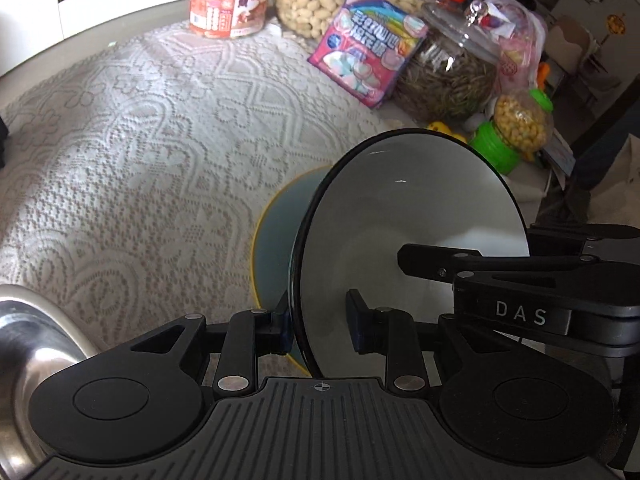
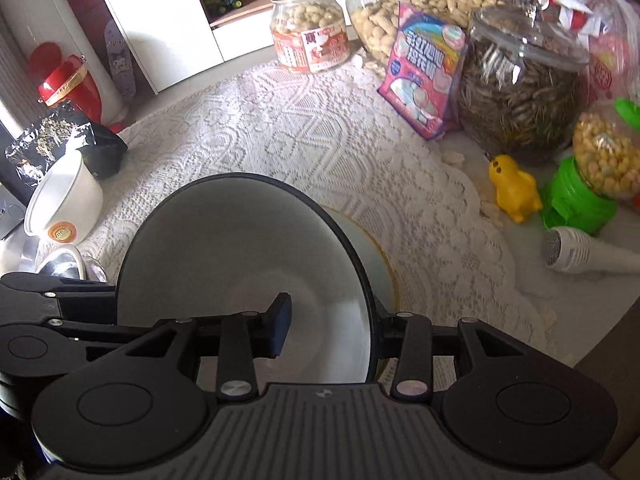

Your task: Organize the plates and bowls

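Straddling the rim of a glossy, black-edged white bowl: left gripper, jaws spread, left pad near the rim, right pad clear inside. Right gripper likewise astride the opposite rim, jaws spread; contact cannot be told. Bowl tilted, frame centre, over a round blue plate with yellow edge on white lace cloth. Curved steel bowl, lower left.

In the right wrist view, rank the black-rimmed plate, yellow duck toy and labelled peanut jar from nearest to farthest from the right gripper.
1. black-rimmed plate, between the right gripper fingers.
2. yellow duck toy, right side.
3. labelled peanut jar, far back.
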`<state>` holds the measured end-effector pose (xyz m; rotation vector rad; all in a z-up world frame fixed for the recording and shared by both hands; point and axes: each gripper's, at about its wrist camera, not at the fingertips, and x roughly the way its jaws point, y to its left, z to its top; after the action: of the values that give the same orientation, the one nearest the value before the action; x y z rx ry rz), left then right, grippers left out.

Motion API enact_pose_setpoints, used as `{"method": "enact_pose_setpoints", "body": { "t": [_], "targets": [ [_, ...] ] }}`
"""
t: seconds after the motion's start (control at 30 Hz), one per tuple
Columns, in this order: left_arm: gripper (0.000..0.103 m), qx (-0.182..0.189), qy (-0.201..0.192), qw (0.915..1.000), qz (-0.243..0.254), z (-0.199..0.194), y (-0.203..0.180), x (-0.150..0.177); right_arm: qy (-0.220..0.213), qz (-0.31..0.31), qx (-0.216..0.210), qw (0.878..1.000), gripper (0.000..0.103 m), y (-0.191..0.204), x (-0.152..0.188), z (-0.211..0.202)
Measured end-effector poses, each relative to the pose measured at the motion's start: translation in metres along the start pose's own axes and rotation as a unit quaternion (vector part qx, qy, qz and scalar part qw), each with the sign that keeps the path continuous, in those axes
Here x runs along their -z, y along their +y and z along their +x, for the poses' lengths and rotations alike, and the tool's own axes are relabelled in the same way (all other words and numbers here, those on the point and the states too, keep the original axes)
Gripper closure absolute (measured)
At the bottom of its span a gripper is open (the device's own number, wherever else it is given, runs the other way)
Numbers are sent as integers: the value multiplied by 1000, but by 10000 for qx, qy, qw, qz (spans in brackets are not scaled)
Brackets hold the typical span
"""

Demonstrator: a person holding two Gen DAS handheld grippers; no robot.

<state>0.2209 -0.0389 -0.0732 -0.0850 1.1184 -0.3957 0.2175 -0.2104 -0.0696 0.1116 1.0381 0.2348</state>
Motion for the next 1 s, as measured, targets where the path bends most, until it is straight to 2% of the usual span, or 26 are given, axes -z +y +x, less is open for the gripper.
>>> {"method": "enact_pose_setpoints", "body": {
  "t": [0.07, 0.27, 0.33, 0.43, 0.5, 0.57, 0.63, 0.77, 0.83, 0.87, 0.93, 1.0],
  "targets": [
    [76, 34, -138, 9999, -33, -1, 3, 4, 4, 88, -116, 9999, 61, -4, 2, 3],
    [78, 474, -85, 9978, -461, -8, 27, -4, 14, 323, -213, 9993, 61, -10, -3, 2],
    [73, 567, -132, 9968, -552, -12, 33, -6, -76, 238, -168, 9995, 61, -9, -4, -4],
    [71, 518, -208, 9973, -474, -18, 32, -7, -175, 127, -25, 9998, 61, -7, -5, -10],
    [78, 478, -318, 9974, -434, -25, 32, -8, -244, 55, 125, 9996, 61, -6, -5, -13],
    [78, 471, -461, 9968, -454, -35, 34, -10, -215, 47, 90, 9997, 61, -7, -6, -14],
    [78, 460, -643, 9954, -533, -46, 40, -11, -175, 61, 49, 9998, 61, -6, -6, -14],
    [78, 513, -932, 9904, -879, -69, 68, -18, -343, -71, 249, 9991, 58, 5, -7, -21],
    [78, 349, -1238, 9846, -1181, -87, 93, -22, -502, -236, 422, 9976, 56, 15, -12, -25],
    [78, 207, -1410, 9802, -1373, -97, 108, -24, -570, -285, 378, 9973, 56, 21, -16, -26],
    [78, -168, -1818, 9668, -1787, -121, 142, -22, -664, -374, 235, 9968, 56, 34, -26, -30],
    [78, -648, -2235, 9495, -2104, -146, 175, -14, -924, -541, 229, 9940, 56, 54, -37, -35]
  ]
}}
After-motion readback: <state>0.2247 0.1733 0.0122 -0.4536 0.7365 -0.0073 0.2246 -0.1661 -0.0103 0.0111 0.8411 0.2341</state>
